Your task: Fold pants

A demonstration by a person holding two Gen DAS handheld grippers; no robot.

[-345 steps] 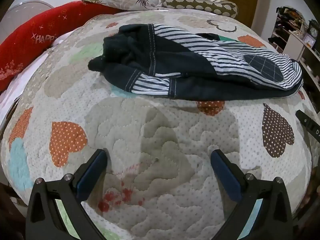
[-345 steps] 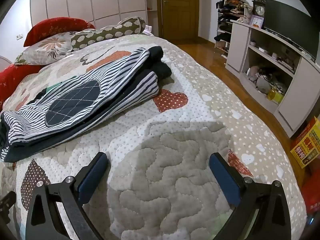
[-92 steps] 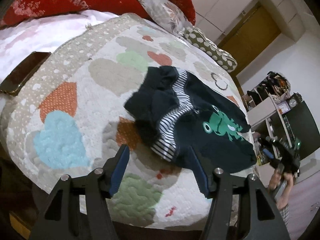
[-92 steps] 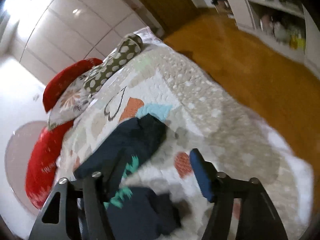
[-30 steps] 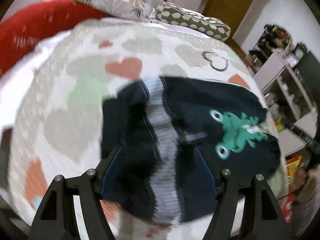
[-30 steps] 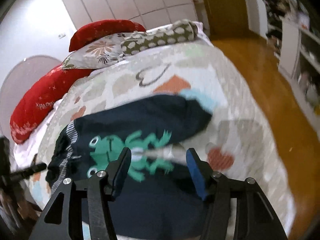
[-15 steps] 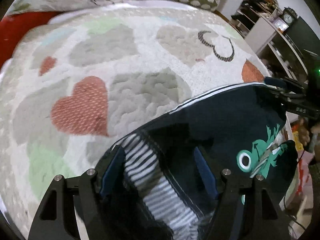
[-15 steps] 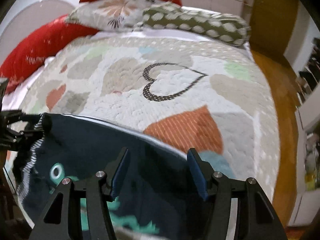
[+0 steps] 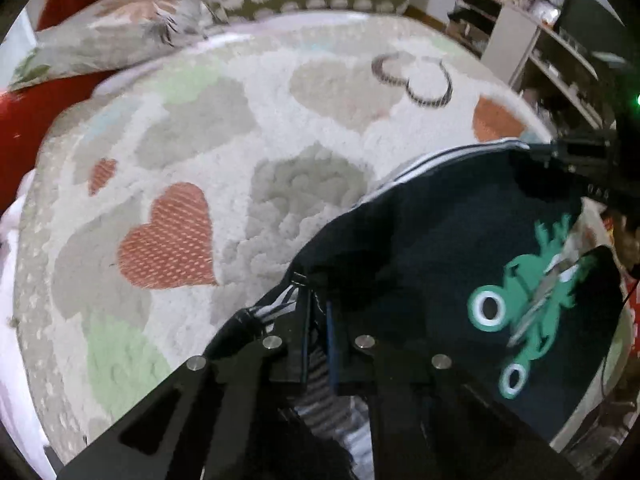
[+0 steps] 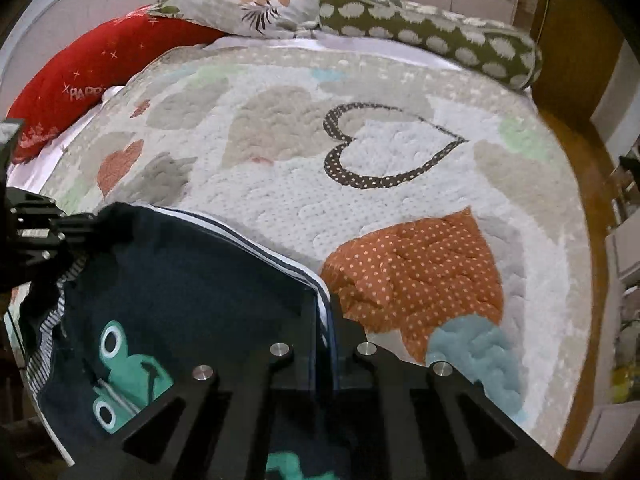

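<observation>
Both grippers are clamped tight on one edge of the pants [image 9: 432, 240]: left gripper [image 9: 318, 316] at the striped corner, right gripper [image 10: 325, 320] at the opposite corner. The long axis runs taut between them, frog print hanging below. Beyond lies open quilt [image 10: 280, 160], then the pillows [image 10: 432, 36].

Left gripper [image 9: 316, 334]: black angular frame showing four round silver screws, blue pads lining the inner faces of the fingers. Right gripper [image 10: 324, 340]: matching black frame, four silver screws, blue pads showing likewise.
</observation>
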